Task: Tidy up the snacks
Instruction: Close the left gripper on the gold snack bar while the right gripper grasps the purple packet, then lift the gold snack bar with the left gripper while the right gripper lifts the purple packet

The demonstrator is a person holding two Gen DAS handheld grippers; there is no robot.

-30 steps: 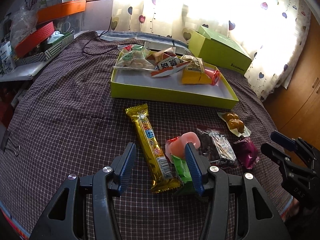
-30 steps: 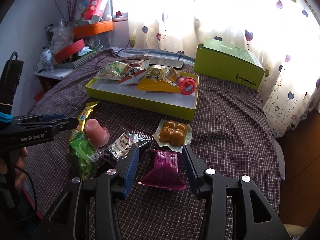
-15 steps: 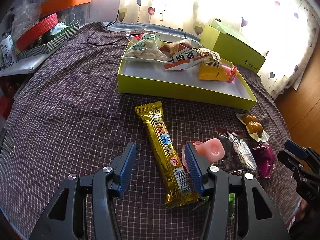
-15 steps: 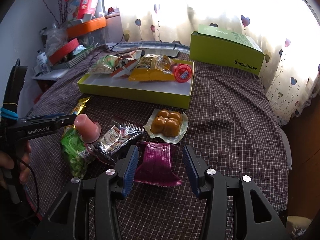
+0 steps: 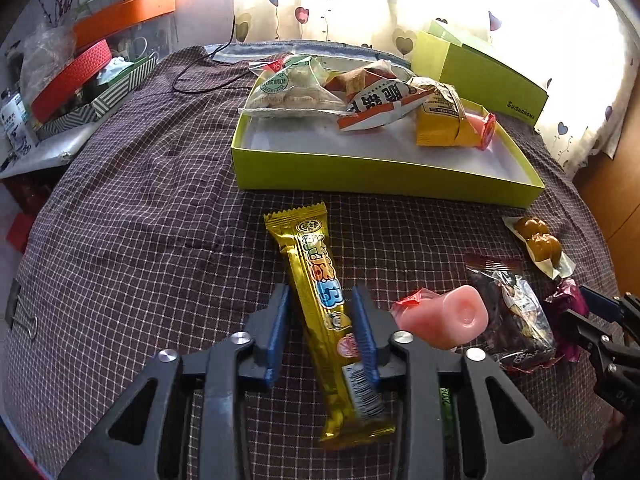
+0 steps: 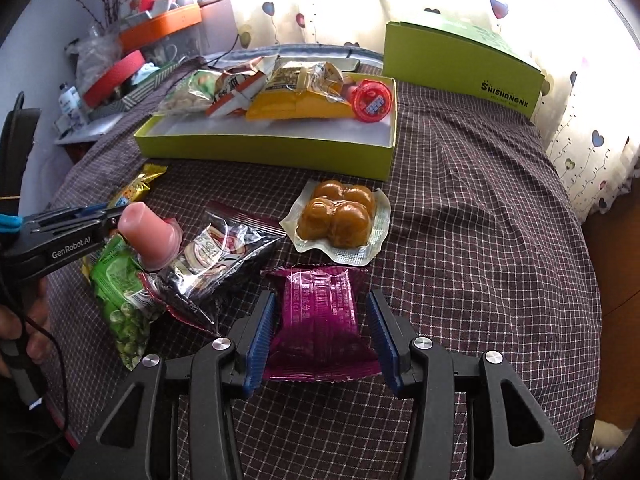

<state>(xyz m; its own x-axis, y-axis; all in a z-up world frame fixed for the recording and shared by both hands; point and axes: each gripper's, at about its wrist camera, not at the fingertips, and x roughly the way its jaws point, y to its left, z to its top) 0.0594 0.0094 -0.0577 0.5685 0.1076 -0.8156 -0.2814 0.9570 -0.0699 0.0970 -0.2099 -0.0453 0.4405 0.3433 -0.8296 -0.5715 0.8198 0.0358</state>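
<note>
Green pack (image 5: 445, 398) mostly hidden

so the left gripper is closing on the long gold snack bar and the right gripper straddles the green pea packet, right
Not quite. The left gripper has just been closing on the long gold snack bar, but the right gripper straddles the flat magenta foil packet, as the right wrist view shows.
</note>
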